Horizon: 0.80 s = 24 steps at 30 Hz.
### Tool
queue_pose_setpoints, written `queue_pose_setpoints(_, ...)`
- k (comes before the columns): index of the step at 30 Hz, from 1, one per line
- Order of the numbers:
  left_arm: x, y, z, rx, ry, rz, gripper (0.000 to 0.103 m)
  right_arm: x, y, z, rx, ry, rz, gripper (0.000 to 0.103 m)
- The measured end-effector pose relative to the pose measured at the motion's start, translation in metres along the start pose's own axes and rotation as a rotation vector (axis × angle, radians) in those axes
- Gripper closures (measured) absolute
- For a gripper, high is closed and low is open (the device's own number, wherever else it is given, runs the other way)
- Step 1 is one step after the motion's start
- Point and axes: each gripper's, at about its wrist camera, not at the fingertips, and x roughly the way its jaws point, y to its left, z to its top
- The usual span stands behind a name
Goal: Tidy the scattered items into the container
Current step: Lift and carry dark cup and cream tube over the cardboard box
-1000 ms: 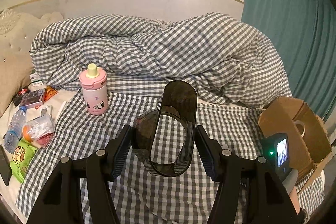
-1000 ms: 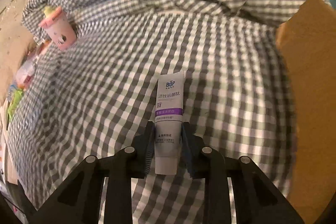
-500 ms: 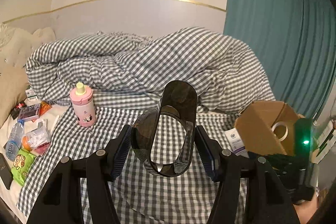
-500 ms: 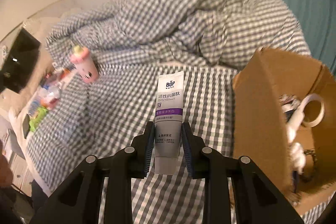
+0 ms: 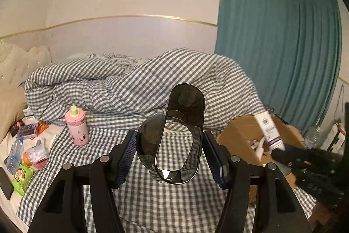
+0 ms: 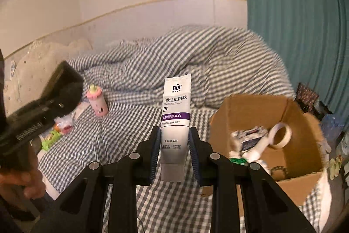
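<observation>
Right tongs [image 6: 172, 153] clamped on white toothpaste tube [image 6: 175, 123], tube upright w/ crimped end up, held over bed [image 6: 91, 141] just left of cardboard box [image 6: 298, 145]. Box sits at bed's right edge, open top, has tape roll [image 6: 280, 132] + other bits inside. Left tongs [image 5: 169, 158] about half open, pads pressing sides of dark see-through plastic holder [image 5: 176, 134], held above checked duvet [image 5: 130, 84]. Pink bottle [image 5: 76, 127] stands upright on bed, far left of box; snack packs [image 5: 21, 175] & water bottle [image 5: 14, 155] lie near left edge by headboard.
</observation>
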Motion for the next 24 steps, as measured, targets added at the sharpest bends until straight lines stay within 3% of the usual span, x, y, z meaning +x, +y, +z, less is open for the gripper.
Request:
queue_pose_setpoints(8,-0.015,-0.046,0.009,0.04,-0.037,-0.051,0.041,-0.06,-0.026,0.005,0.023,-0.092,-0.063,0.077)
queue_pose_setpoints(24,-0.015,-0.119,0.012,0.115,-0.039,-0.161,0.041,-0.102,-0.086,-0.004,0.089,-0.13,-0.16,0.077)
